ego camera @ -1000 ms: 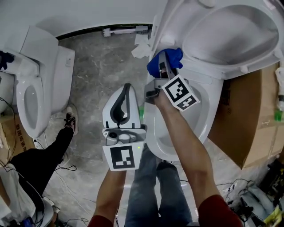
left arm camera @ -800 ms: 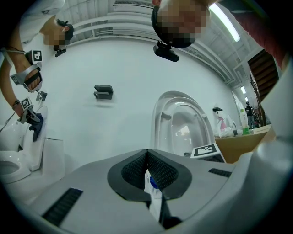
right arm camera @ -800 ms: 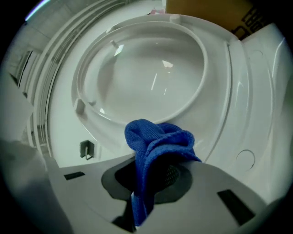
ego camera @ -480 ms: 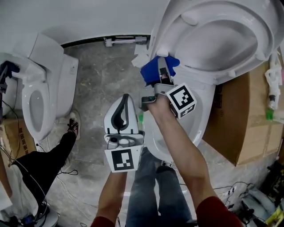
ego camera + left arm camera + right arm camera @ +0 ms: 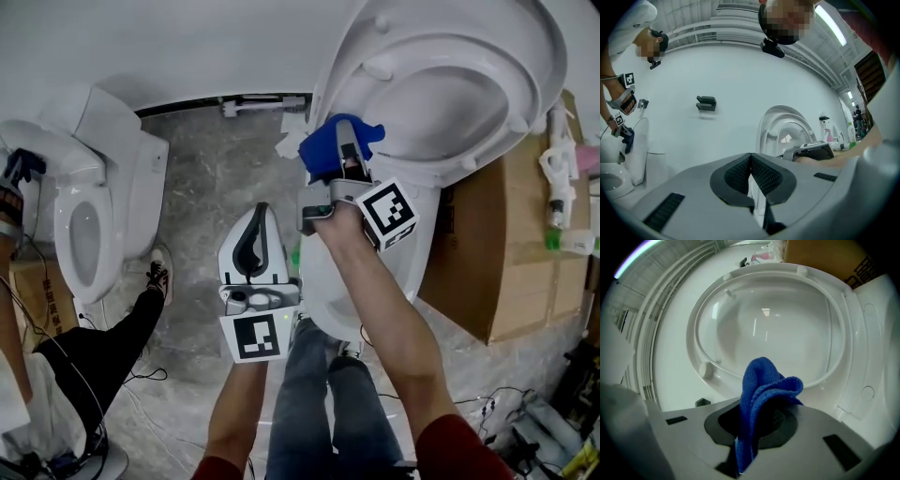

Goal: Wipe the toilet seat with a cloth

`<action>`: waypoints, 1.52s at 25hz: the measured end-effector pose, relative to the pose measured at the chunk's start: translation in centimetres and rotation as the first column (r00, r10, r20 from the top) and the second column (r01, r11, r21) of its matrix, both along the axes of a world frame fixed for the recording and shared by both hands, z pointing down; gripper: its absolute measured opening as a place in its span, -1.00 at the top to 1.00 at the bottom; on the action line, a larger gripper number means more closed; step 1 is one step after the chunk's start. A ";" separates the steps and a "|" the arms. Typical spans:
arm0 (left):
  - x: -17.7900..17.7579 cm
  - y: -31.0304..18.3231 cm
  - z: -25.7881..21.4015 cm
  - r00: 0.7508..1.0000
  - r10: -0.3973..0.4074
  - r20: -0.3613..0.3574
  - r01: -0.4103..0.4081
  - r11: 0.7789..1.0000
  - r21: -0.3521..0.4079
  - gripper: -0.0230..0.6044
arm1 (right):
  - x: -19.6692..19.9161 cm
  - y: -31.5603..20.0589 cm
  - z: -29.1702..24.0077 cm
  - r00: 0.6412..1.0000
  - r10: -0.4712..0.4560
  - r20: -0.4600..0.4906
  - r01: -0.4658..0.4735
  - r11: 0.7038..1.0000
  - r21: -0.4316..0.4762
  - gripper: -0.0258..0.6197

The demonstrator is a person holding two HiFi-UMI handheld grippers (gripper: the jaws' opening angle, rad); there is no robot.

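- Seemingly a workshop or test room: one toilet (image 5: 450, 84) and a second toilet (image 5: 89, 225) stand apart on a grey stone floor (image 5: 225, 178).
- Cardboard boxes (image 5: 497, 244) and loose cables (image 5: 548, 422) lie nearby.

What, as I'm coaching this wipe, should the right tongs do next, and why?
Probably ease the blue cloth forward onto the raised white toilet seat and start wiping: the right tongs are shut on the cloth, which faces the seat's ring.
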State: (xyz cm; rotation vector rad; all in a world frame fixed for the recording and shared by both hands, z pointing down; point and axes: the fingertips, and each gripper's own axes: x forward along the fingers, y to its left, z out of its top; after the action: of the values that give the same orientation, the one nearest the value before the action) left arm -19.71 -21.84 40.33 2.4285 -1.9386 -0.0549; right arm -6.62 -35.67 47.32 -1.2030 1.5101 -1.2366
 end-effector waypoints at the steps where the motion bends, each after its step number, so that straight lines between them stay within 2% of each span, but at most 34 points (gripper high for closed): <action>1: 0.1 0.1 -0.4 1.000 0.000 -0.002 0.000 1.000 0.003 0.88 | 0.1 -0.2 -1.0 1.000 0.001 0.003 -0.001 1.000 0.013 0.76; 4: 0.3 0.3 -1.6 1.000 0.000 -0.005 0.000 1.000 0.015 0.88 | 0.4 -0.3 -3.9 1.000 0.000 0.001 0.000 0.999 0.046 0.76; 7: 0.5 0.2 -3.7 1.000 0.002 0.000 -0.002 0.998 0.063 0.88 | 0.9 -0.6 -7.2 1.000 0.003 0.008 -0.004 0.996 0.088 0.76; 9: 0.6 0.2 -4.5 1.000 0.000 -0.005 0.000 0.999 0.046 0.88 | 1.3 -0.8 -9.3 1.000 0.004 -0.004 -0.003 0.994 0.109 0.76; 11: 0.8 0.0 -5.6 1.000 -0.001 0.002 0.001 0.998 0.056 0.88 | 1.6 -0.9 -10.9 1.000 0.001 -0.009 0.000 0.994 0.108 0.76; 15: 1.7 -0.2 -7.5 1.000 0.010 -0.014 -0.009 0.998 0.067 0.88 | 1.4 -0.8 -12.3 0.999 -0.015 0.040 0.011 0.996 0.084 0.76; 18: 2.3 -0.1 -8.6 1.000 0.025 -0.018 -0.024 0.998 0.065 0.88 | 1.7 -0.3 -13.2 0.999 -0.022 0.025 0.020 0.996 0.082 0.76; 21: 2.5 0.0 -9.5 0.999 0.030 -0.016 -0.029 0.997 0.068 0.88 | 2.1 -0.1 -14.7 1.000 -0.023 -0.017 0.024 0.994 0.109 0.76; 24: 3.0 0.2 -10.1 0.999 0.032 -0.020 -0.030 0.997 0.069 0.88 | 2.7 -0.5 -17.4 0.996 -0.022 -0.085 0.037 0.983 0.177 0.76; 27: 3.5 0.3 -10.5 0.999 0.036 -0.026 -0.034 0.997 0.066 0.88 | 3.4 -1.2 -19.7 0.973 -0.017 -0.230 0.069 0.973 0.219 0.76; 29: 3.8 0.4 -10.7 0.999 0.042 -0.026 -0.040 0.997 0.065 0.88 | 3.8 -1.6 -20.4 0.936 -0.023 -0.351 0.104 0.971 0.214 0.76; 31: 4.2 0.2 -10.9 0.998 0.050 -0.026 -0.048 0.997 0.066 0.88 | 3.9 -1.6 -20.7 0.873 -0.024 -0.487 0.142 0.968 0.207 0.76; 33: 4.7 0.0 -11.2 0.998 0.058 -0.027 -0.056 0.996 0.068 0.88 | 4.1 -1.4 -20.9 0.777 -0.004 -0.630 0.173 0.963 0.208 0.76; 35: 5.3 0.0 -11.3 0.998 0.063 -0.026 -0.061 0.996 0.067 0.88 | 4.6 -1.4 -21.3 0.652 0.032 -0.758 0.191 0.960 0.205 0.76; 37: 5.9 -0.1 -11.5 0.997 0.072 -0.007 -0.071 0.995 0.076 0.88 | 5.5 -1.3 -21.7 0.534 0.068 -0.843 0.195 0.960 0.202 0.76; 38: 6.2 -0.1 -11.6 0.997 0.078 0.008 -0.079 0.993 0.084 0.88 | 6.1 -1.2 -21.9 0.492 0.084 -0.867 0.192 0.960 0.202 0.76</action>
State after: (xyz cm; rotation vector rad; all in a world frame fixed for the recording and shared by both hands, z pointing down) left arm -13.49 -21.95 28.77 2.5573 -1.8775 -0.1314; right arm -0.57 -36.90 25.39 -1.7135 2.3708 -0.3234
